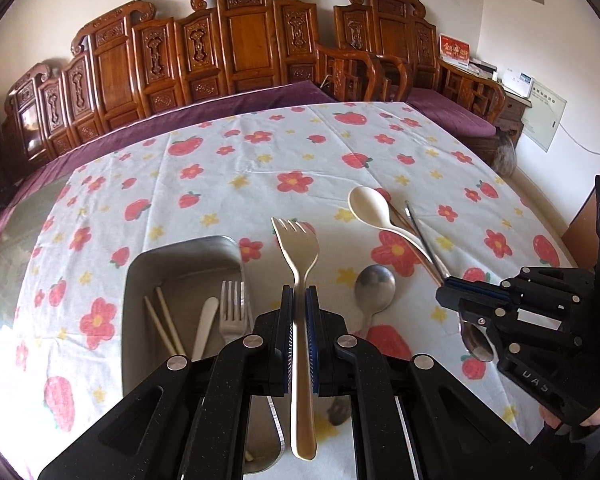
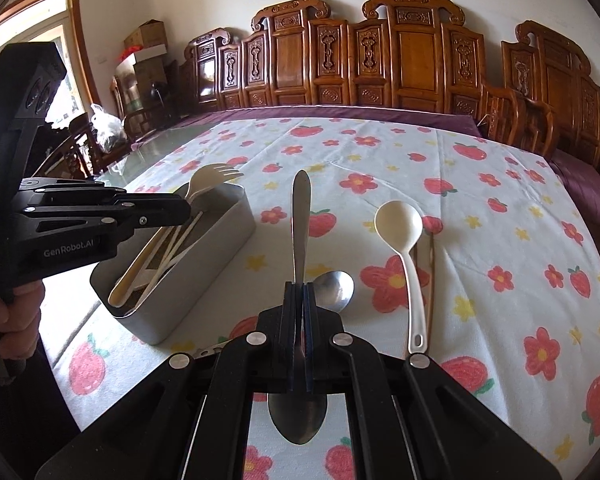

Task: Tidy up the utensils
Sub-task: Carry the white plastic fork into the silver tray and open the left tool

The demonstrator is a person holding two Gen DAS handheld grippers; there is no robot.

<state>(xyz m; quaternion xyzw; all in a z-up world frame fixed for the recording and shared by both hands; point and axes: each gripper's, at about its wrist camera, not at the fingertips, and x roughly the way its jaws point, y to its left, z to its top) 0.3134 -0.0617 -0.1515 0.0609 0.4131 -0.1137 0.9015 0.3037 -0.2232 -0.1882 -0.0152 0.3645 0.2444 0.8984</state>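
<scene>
cream fork (image 1: pixel 298 256) | clamped, left gripper (image 1: pixel 299 300) | handle end behind jaws

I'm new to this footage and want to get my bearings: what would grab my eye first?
Each gripper is clamped on a utensil: the left gripper holds a cream fork beside the metal tray, and the right gripper holds a steel spoon by its handle. A white ladle lies on the strawberry tablecloth.

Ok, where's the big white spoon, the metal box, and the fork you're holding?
white spoon (image 2: pixel 398 222), right wrist view, on its bowl.
metal box (image 2: pixel 204 264), right wrist view, on its outer side wall.
cream fork (image 1: pixel 298 248), left wrist view, just below the tines.
</scene>
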